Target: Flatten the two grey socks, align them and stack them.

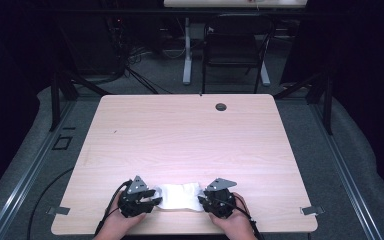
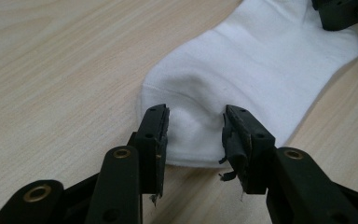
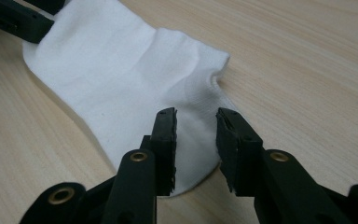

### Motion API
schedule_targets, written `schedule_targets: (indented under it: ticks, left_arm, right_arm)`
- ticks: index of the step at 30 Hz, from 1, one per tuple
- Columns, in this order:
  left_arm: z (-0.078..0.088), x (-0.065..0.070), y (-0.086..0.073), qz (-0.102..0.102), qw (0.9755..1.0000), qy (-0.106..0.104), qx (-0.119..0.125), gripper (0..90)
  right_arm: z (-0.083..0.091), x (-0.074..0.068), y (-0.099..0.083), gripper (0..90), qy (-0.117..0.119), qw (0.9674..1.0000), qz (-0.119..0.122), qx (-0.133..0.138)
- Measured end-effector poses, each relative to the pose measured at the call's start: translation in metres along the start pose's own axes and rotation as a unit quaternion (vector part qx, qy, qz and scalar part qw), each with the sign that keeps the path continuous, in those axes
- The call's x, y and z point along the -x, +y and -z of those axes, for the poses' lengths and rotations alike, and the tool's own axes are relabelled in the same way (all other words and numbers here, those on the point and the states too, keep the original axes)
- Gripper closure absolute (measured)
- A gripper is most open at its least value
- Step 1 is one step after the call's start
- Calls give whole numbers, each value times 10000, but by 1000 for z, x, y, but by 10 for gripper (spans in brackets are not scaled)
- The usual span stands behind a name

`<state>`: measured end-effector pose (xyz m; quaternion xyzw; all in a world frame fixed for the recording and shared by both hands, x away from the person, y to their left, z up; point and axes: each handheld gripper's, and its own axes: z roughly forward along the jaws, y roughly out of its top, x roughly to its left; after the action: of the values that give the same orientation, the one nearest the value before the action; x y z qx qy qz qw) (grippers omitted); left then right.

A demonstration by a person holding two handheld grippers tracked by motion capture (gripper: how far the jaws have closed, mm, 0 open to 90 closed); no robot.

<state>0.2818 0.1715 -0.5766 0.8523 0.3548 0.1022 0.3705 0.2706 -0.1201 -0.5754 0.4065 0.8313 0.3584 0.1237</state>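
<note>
Left tongs: my left gripper (image 1: 155,201) sits at the near table edge, jaws parted, gap clear in the left gripper view (image 2: 195,135).
Left grip: nothing pinched; the pads stand apart over one end of the sock, cloth showing between them.
Sock: white sock (image 1: 180,196) lies flat on the wooden table (image 1: 190,135), near edge, stretched between my two grippers; also (image 2: 251,70) and (image 3: 121,79).
Right tongs: my right gripper (image 1: 201,201) at the sock's other end, jaws parted (image 3: 196,135).
Right grip: pads not pressing; cloth lies in the gap, a small fold just ahead of the tips.
Hands: both mine, low at the bottom of the high view.
</note>
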Motion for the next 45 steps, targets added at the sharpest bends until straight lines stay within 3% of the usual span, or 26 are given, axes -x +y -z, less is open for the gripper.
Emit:
schedule_targets:
  ticks: [6,23,25,40,45]
  left_arm:
    - [-3,-3,3,76,9999,36,56,592]
    - [-25,-27,22,341,9989,102,301,586]
    - [-27,-31,24,361,9987,123,344,586]
    - [-37,-41,30,563,9970,140,521,581]
    - [-37,-40,31,574,9968,133,534,532]
  right_arm:
    - [-2,2,2,684,4,10000,-93,33]
    - [-16,28,21,698,-56,9993,-365,17]
    - [-18,33,24,701,-34,9988,-484,28]
    - [-27,47,32,692,-103,9976,-673,131]
    - [-27,47,33,666,-116,9971,-734,181]
